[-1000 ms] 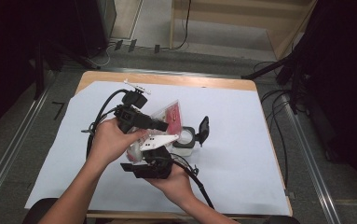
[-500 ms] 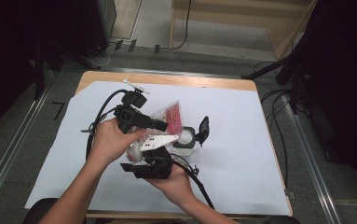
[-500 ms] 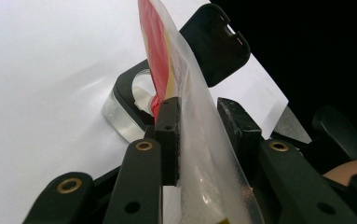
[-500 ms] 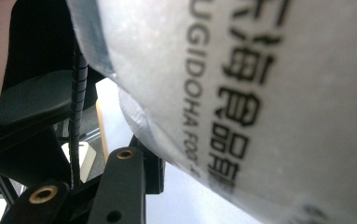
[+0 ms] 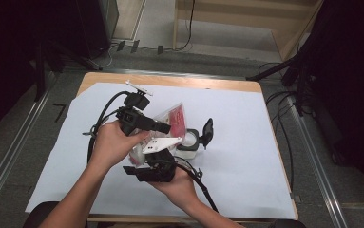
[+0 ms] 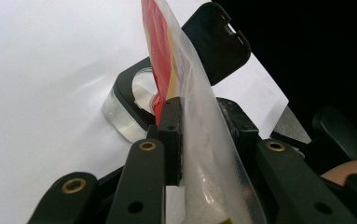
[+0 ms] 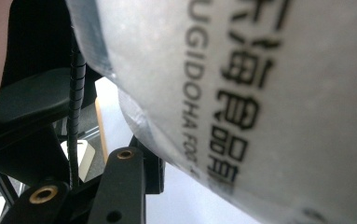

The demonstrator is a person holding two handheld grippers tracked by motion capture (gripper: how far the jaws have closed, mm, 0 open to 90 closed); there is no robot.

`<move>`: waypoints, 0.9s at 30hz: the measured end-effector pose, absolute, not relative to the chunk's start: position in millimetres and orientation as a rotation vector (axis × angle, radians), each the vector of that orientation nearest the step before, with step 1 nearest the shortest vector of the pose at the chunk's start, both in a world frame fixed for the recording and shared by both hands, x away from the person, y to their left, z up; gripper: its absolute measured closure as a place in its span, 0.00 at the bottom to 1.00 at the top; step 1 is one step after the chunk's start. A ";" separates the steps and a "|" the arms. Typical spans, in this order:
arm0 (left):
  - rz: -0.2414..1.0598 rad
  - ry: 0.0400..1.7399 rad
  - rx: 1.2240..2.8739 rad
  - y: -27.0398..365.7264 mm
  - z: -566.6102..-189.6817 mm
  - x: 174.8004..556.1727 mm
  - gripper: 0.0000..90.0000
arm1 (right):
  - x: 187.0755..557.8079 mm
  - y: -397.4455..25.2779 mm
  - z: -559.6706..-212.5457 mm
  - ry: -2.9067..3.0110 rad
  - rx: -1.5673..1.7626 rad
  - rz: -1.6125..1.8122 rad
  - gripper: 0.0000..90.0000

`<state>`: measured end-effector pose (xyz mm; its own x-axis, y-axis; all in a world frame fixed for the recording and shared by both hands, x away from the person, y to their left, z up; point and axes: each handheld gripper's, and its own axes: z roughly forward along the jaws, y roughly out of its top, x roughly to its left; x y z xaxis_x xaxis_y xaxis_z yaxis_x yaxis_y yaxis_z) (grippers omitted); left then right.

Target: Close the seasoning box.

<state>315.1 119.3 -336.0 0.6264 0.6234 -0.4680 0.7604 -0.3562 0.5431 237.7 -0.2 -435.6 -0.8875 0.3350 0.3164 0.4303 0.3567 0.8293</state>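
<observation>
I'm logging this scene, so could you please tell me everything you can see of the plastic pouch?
The plastic pouch is a clear, glossy film bag with red and yellow print and black lettering, the latter seen in the right gripper view. It is held above the white sheet, edge-on between the shut jaws of the left hand-held gripper, over a small clear container with an open black lid.

A lab or test room set up for recording — not a home. Past the jaws, a wooden table [image 5: 170,81] under a plain white sheet [image 5: 246,156] stands on grey floor between metal rails [image 5: 312,156]; beyond it loose cables [image 5: 284,102], black stands [image 5: 274,71] and dark drapes — a bare wooden frame [image 5: 246,19] behind.
</observation>
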 end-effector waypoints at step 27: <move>-0.222 1.064 2.120 114.7 -335.1 312.7 0.80 | 234.6 -1.0 -437.7 -2.498 -0.722 -1.599 0.70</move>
<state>312.7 114.7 -335.1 0.6407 0.6216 -0.4507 0.7500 -0.3812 0.5405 234.6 -1.0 -437.7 -0.8844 0.3397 0.3200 0.4329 0.3409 0.8345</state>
